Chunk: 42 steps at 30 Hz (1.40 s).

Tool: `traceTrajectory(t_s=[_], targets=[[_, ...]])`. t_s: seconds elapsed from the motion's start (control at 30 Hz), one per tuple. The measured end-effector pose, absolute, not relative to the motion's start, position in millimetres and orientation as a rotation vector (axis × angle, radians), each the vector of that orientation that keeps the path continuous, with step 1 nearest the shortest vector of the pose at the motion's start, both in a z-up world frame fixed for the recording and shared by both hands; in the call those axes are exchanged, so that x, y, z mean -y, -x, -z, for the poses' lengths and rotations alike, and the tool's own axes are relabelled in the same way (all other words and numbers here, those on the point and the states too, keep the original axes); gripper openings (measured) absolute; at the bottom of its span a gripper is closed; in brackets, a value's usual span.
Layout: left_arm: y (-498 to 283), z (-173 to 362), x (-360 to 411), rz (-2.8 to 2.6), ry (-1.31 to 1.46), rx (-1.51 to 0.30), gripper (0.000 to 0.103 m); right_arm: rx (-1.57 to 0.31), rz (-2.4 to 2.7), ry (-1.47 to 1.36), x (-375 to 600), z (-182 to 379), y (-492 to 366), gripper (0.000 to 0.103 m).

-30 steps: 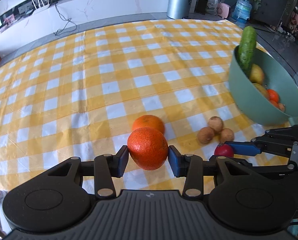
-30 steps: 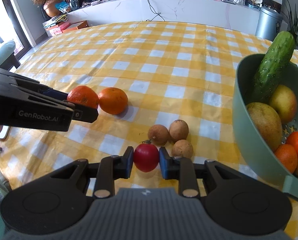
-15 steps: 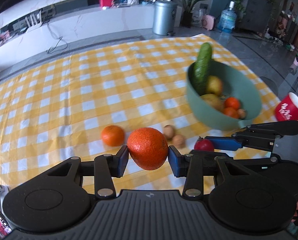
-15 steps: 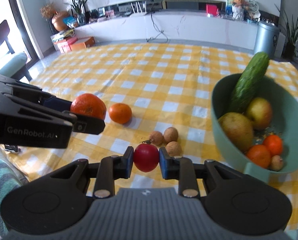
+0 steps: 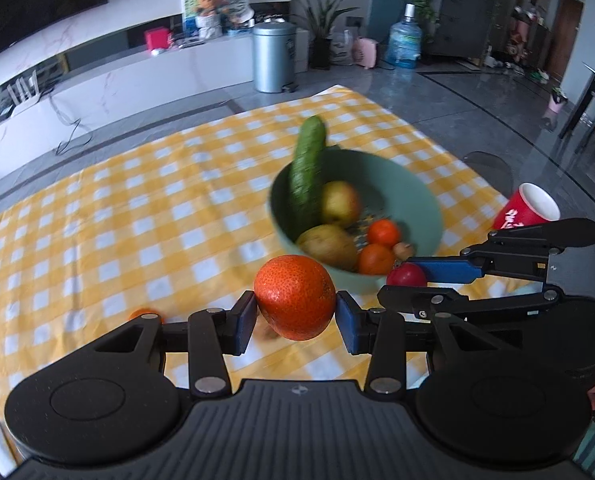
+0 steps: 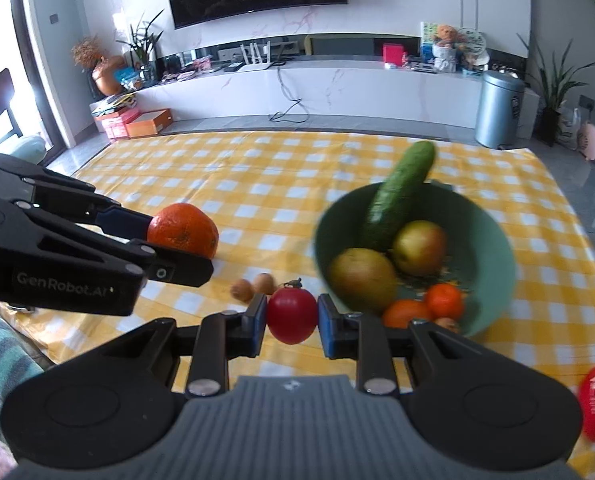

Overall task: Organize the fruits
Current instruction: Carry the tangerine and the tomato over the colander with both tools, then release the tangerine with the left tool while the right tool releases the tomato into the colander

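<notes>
Both fruits have risen off the worktop (image 6: pixel 257 184) toward my green bowl (image 5: pixel 425 216) of cucumber (image 5: pixel 307 168), pears and tangerines: left gripper (image 5: pixel 296 317) clamps the orange (image 5: pixel 295 302), right gripper (image 6: pixel 291 322) the tomato (image 6: pixel 292 314).

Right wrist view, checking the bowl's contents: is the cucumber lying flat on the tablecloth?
No, the cucumber stands tilted inside the green bowl, its tip above the rim.

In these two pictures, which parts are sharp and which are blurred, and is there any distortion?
Left wrist view: the held orange and the left gripper are sharp; the green bowl and the cucumber are smeared by motion. Right wrist view: the red fruit is sharp and the bowl is blurred. Both views bend straight lines at the edges.
</notes>
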State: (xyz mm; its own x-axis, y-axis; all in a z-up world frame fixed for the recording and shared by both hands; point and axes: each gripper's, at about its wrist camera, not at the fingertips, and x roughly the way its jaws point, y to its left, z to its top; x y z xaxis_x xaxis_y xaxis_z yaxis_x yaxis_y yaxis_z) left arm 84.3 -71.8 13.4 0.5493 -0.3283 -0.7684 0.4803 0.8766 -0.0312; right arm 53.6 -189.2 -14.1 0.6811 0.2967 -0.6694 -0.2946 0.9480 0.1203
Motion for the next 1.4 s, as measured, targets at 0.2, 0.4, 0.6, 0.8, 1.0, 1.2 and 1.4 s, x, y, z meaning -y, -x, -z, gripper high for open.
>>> traceTrajectory(t_s=[0.2, 0.4, 0.6, 0.8, 1.0, 1.2, 1.4], targets=[[-90, -11, 101, 0.530, -0.191, -0.871, 0.048, -0.737, -0.278, -0.016, 224, 11, -57, 0.024], [-100, -12, 122, 0.576, -0.191, -0.855, 0.048, -0.724, -0.234, -0.010, 249, 9, -67, 0.024], [-122, -5, 135, 0.607, -0.135, -0.877, 0.048, -0.716, -0.205, 0.002, 267, 8, -82, 0.024], [-145, 11, 145, 0.623, -0.085, -0.932, 0.048, -0.730, -0.198, 0.023, 275, 14, -95, 0.024], [-158, 25, 150, 0.639, -0.043, -0.988, 0.048, -0.754, -0.202, 0.042, 278, 23, -108, 0.024], [-172, 37, 157, 0.649, -0.029, -1.026, 0.048, -0.780, -0.188, 0.061, 281, 33, -116, 0.024], [-182, 46, 160, 0.665, -0.021, -1.052, 0.048, -0.793, -0.191, 0.078, 284, 39, -122, 0.024]])
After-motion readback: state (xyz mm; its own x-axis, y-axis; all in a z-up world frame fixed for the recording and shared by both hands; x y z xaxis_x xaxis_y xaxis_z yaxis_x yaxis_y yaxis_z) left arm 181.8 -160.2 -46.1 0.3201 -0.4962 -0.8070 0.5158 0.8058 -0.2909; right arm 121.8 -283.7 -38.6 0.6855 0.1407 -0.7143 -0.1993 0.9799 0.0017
